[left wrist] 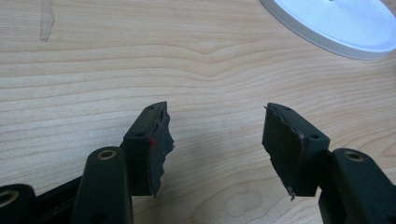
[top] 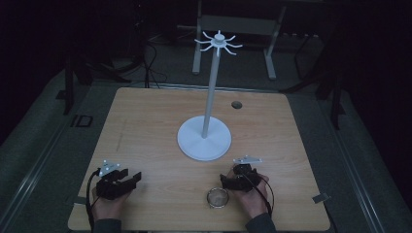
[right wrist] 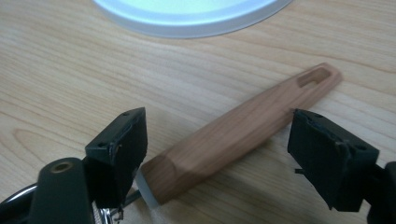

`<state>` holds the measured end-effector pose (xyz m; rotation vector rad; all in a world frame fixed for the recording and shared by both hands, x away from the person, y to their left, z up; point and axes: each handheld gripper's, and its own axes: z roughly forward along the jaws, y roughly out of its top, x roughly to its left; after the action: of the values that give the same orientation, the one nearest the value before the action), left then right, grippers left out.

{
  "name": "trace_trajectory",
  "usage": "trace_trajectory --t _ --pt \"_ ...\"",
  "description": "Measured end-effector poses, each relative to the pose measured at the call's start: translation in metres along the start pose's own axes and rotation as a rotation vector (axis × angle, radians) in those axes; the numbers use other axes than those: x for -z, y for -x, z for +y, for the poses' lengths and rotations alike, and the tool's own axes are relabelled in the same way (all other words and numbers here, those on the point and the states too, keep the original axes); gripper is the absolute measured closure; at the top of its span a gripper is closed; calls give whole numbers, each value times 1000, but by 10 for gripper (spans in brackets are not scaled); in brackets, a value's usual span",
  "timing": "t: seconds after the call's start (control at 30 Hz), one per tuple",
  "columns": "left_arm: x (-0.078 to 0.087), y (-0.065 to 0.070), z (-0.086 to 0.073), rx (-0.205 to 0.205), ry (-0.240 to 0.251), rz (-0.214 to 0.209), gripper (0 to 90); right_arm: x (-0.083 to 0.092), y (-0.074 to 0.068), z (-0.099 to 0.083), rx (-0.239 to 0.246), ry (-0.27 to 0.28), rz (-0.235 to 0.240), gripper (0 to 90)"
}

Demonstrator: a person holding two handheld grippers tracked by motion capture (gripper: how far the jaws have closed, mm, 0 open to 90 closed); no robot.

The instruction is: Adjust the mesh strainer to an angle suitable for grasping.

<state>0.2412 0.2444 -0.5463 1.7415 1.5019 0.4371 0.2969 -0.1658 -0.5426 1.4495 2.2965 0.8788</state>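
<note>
**Right gripper lined up over the strainer handle**

We judge the step in hand to be the approach to a grasp. Our right gripper [right wrist: 217, 154] hangs low over the pale wooden bench [top: 145, 126] with its jaws spread wide, and the tapered brown wooden handle with a slotted hanging hole [right wrist: 243, 130] lies on the bench between them, slanting across the gap. Neither jaw touches the wood yet. The handle belongs to a small round metal-rimmed strainer [top: 217, 197] that rests near the front edge of the bench, just beside our right hand [top: 252, 194] in the high view; its bowl end sits under the gripper's left jaw, where a bit of metal rim shows.

Our left gripper [left wrist: 215, 140] is released too, jaws apart over bare wood, holding nothing, well to the left of the strainer.

Behind the strainer stands a tall white stand with a round flat base and a crown of curved hooks at the top [top: 209, 104]. The slot in the handle suggests to us that the strainer is meant for one of those hooks.

The next move, as we read it, calls for settling the right gripper a little lower and squaring it to the handle, then clenching on the thicker middle part so the slotted end stays free. A grip too near the bowl may let the strainer pivot when lifted.
</note>
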Motion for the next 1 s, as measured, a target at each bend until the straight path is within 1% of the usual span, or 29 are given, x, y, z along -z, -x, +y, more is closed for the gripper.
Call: trace_trajectory --t 0.03,0.1,0.17,0.27,0.5,0.57,0.67,0.77,0.83,0.9,1.0 --pt "0 0 0 1 0 0 416 -2 -1 0 13 -8 2 216" --pt "0 0 0 3 2 0 416 -3 -3 1 24 -21 -2 246" --pt "0 -1 0 3 2 0 416 -1 -3 3 37 -30 -8 301" --pt "1 0 0 2 2 -1 416 0 -1 4 53 -44 3 392" --pt "0 0 0 1 0 1 416 4 9 2 55 -91 16 538" --pt "0 0 0 2 1 1 416 4 11 3 61 -108 11 558" --pt "0 0 0 2 0 1 416 4 13 6 75 -134 -2 560" --pt "0 0 0 2 2 1 416 3 11 8 99 -159 -23 561" --pt "1 -1 0 3 1 0 416 2 9 10 111 -177 -38 542" --pt "1 -1 0 5 3 0 416 2 9 12 109 -195 -40 529" --pt "1 -1 0 5 3 0 416 3 10 13 112 -216 -41 548"
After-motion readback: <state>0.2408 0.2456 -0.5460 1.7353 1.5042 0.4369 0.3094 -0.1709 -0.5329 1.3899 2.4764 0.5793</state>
